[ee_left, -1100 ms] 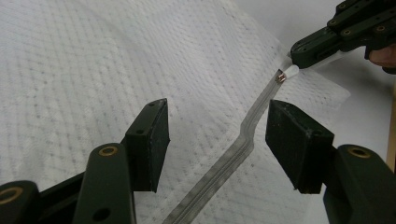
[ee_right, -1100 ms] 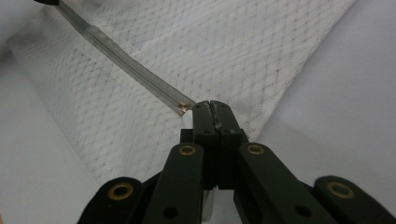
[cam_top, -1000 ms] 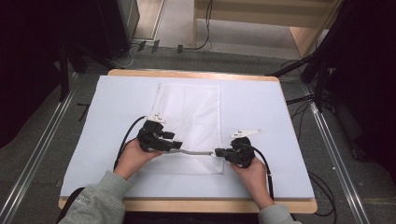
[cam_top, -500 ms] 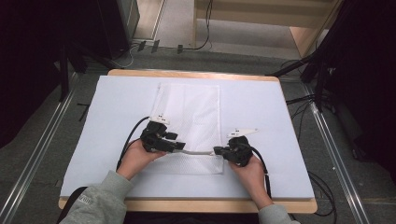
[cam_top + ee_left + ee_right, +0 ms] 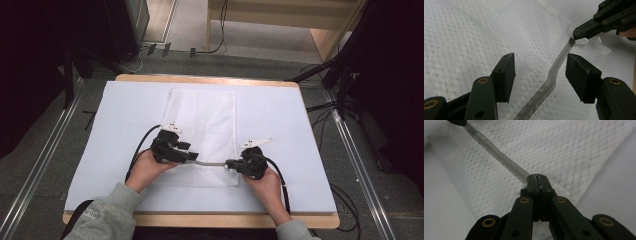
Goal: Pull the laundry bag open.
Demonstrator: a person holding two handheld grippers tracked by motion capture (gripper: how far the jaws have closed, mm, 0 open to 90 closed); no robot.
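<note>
a white mesh bag [image 5: 205, 131] lies flat in the middle of the surface [image 5: 280, 115], which has a pale sheet on it. the bag runs from the upper middle of the high view down to the low middle. it has a tiny diamond pattern.

a grey zipper [image 5: 210, 162] runs across the low end of the bag. in the high view it stretches between the two tongs.

the left tongs [image 5: 191, 158] sit at the lower left of the bag, held by the left hand [image 5: 147, 169]. in the left gripper view these tongs [image 5: 539, 75] are spread wide, grasping nothing. the zipper [image 5: 549, 82] passes up between the two black jaws and bends a little. it goes on to the upper right of that view.

the right tongs [image 5: 231, 163] sit at the lower right of the bag, held by the right hand [image 5: 265, 184]. in the right gripper view these tongs [image 5: 537, 178] are clenched tight at the end of the zipper [image 5: 496, 152]. in the left gripper view you can see them [image 5: 575, 36] in the upper right, pinching a small white zipper pull [image 5: 581, 41].

a grey sleeve [image 5: 107, 215] shows at the bottom left of the high view. black cables [image 5: 140, 147] trail from the tongs.
</note>
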